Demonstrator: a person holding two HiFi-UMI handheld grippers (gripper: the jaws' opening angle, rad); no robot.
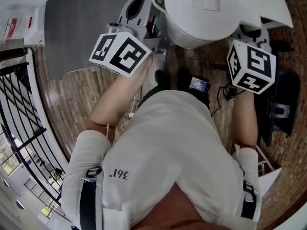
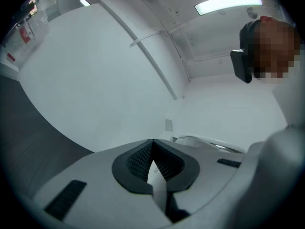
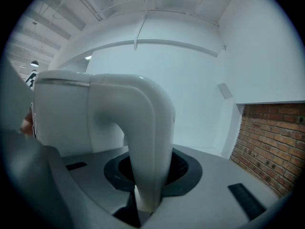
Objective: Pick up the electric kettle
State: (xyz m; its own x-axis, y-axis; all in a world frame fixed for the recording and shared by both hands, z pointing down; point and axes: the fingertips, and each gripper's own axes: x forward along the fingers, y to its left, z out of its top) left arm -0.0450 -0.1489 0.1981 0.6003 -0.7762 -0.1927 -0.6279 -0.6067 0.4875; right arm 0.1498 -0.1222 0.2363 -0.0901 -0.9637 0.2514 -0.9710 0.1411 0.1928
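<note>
The right gripper [image 3: 145, 173] pinches the handle [image 3: 143, 123] of the kettle [image 3: 62, 113]; the left gripper [image 2: 153, 163] is pressed together (empty, I think). Held on one side only, the kettle could tilt and slip.

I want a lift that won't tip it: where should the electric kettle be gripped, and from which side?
The handle, on its upright stretch, approached side-on: it arches clear of the kettle body, leaving a gap for one jaw while the other takes its outer face. The right gripper is clamped on it.

Qty: 1 electric kettle [image 1: 206, 13], 2 grippers (left gripper [image 2: 155, 168], right gripper [image 3: 147, 175]) w/ 2 marker cubes [image 1: 120, 52] [image 1: 251, 64], 1 person [image 1: 168, 143].
</note>
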